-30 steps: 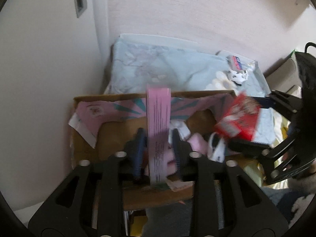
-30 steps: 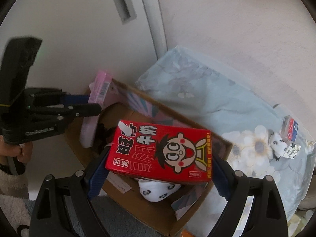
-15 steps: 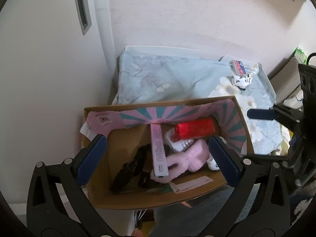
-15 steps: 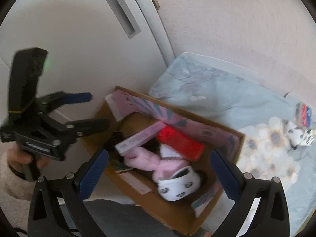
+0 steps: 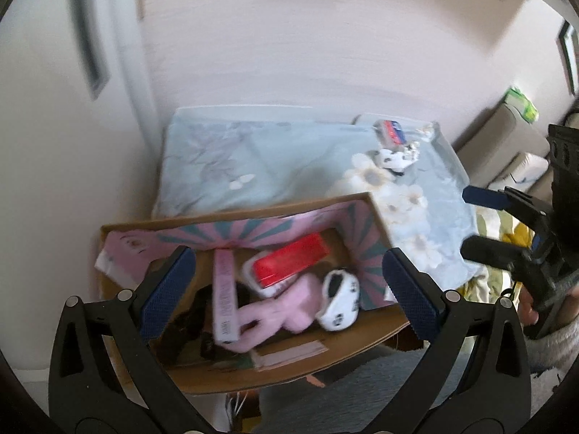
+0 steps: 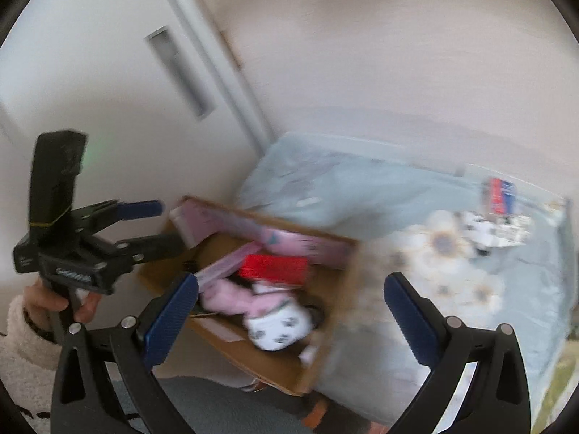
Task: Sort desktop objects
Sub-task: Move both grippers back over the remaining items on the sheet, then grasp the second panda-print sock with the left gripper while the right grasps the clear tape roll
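Nearest the lens, the left gripper stands with its jaws spread wide and nothing between them; a second ago they were clamped on the pink slim box, and they have just been opening; that box now lies inside the cardboard box, toward its left half, slanting over the pink plush. The right gripper is likewise wide apart and empty, its jaws having just been opening too; the red carton it held a second ago now rests in the cardboard box, toward the far wall, just beyond the white spotted plush. Both drops look done, so two more items count as sorted; both hands seem to be lifting away from the box. Beyond the cardboard box, on the pale floral cloth, a small spotted figure and a red-and-blue packet lie well apart from it at the far right corner; these are probably next to fetch.
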The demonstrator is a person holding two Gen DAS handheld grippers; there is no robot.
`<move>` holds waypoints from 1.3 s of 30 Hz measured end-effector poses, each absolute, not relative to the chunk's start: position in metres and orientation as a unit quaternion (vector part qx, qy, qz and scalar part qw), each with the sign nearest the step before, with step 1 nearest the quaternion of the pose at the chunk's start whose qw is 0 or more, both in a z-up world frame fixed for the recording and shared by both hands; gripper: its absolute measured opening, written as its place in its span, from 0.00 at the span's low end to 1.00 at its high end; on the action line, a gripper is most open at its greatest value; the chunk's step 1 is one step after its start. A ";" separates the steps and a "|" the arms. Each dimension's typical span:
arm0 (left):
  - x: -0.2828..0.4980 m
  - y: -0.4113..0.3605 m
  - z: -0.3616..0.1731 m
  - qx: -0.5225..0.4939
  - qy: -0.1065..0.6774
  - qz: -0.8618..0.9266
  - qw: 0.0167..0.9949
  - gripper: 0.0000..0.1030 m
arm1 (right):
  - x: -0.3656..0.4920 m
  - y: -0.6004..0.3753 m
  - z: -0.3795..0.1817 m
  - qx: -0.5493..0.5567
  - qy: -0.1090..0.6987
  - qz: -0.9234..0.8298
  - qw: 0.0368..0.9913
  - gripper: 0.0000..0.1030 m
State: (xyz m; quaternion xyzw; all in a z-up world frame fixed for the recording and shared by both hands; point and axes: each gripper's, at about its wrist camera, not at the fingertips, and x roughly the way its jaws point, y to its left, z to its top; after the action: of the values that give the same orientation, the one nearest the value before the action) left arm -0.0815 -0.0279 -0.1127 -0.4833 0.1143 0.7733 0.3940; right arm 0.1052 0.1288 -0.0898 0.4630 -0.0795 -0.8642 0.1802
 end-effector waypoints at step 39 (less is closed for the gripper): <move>-0.067 0.312 -0.272 -0.526 0.194 0.752 0.347 1.00 | -0.050 0.408 -0.259 0.558 0.024 -0.828 0.051 0.78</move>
State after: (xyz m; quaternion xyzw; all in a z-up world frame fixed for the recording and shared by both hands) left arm -0.0669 0.3115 -0.2721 -0.5255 0.1937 0.7523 0.3469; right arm -0.0495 0.4076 -0.2595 0.5579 0.0238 -0.8280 0.0508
